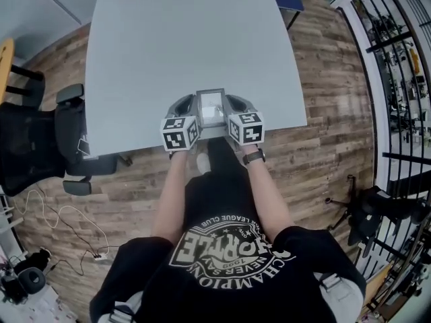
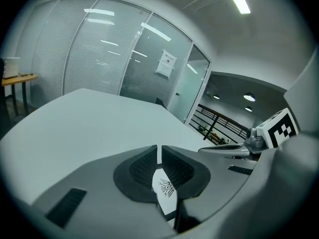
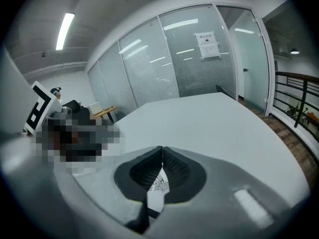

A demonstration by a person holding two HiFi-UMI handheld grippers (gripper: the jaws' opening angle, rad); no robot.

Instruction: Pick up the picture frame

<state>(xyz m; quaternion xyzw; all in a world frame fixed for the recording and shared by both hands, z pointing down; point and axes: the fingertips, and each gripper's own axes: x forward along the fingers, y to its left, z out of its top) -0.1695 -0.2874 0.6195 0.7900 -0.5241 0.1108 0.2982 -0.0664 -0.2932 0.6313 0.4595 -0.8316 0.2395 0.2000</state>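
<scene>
Picture frame point(image 1: 211, 108): at near edge of table point(image 1: 188, 32), approach step, not yet grasped. Left gripper point(image 1: 183, 103) and right gripper point(image 1: 238, 103) flank it, jaws pressed together, empty. Next move likely needs the jaws spread.

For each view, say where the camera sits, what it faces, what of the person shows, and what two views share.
Head view: on the person's head, facing steeply down at the pale grey table; forearms, black T-shirt, left gripper and right gripper shut on the grey-edged picture frame.
Left gripper view: on that gripper, along its shut jaws, across the table to glass walls; right gripper's marker cube shows.
Right gripper view: likewise; left gripper's cube shows.
Shared: table and frame.
</scene>
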